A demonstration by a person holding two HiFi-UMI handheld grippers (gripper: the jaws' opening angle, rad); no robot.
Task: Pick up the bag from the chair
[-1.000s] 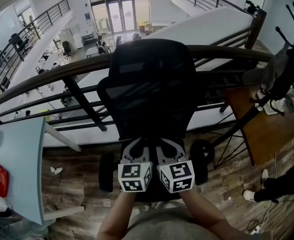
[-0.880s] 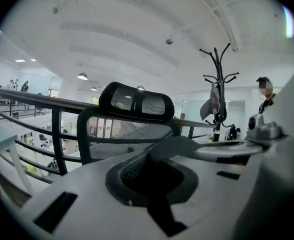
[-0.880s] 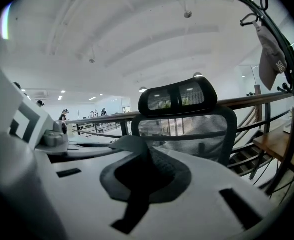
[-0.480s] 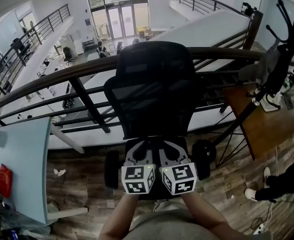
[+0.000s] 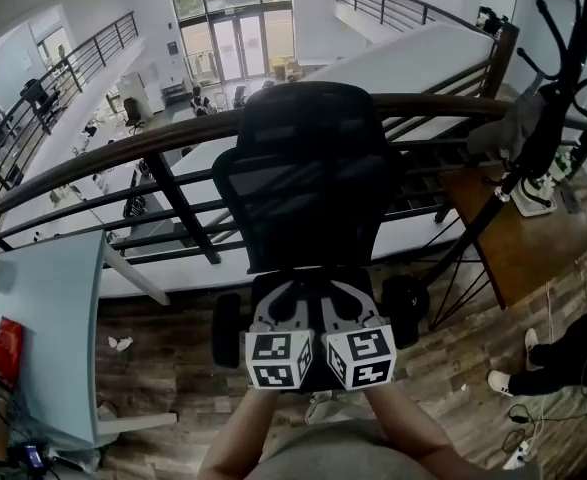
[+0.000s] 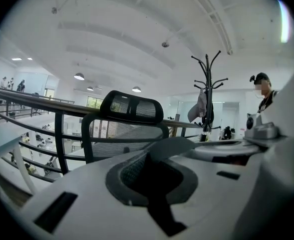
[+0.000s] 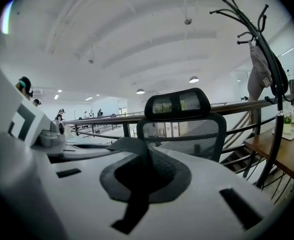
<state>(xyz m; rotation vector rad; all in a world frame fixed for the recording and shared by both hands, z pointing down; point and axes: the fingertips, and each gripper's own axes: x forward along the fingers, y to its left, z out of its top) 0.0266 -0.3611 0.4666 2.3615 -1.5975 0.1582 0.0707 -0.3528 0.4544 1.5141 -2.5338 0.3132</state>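
Observation:
A black mesh office chair (image 5: 308, 173) with a headrest stands against the railing and faces me. Its seat lies under my two grippers, and I cannot make out a bag on it in any view. My left gripper (image 5: 289, 292) and right gripper (image 5: 339, 292) are held side by side, low in front of the chair, both with jaws together and nothing between them. The left gripper (image 6: 157, 151) points at the chair (image 6: 124, 129) in its own view. So does the right gripper (image 7: 136, 149), with the chair (image 7: 179, 119) ahead of it.
A dark railing (image 5: 123, 158) runs behind the chair, with an open hall below. A black coat stand (image 5: 548, 98) with a grey cloth item hanging on it rises at the right beside a wooden table (image 5: 513, 238). A pale blue desk (image 5: 43, 318) is at the left. A person's legs (image 5: 563, 363) are at far right.
The view has crept a little closer to the chair and shifted slightly. Both grippers stay together and shut, a touch lower and more to the right in the picture.

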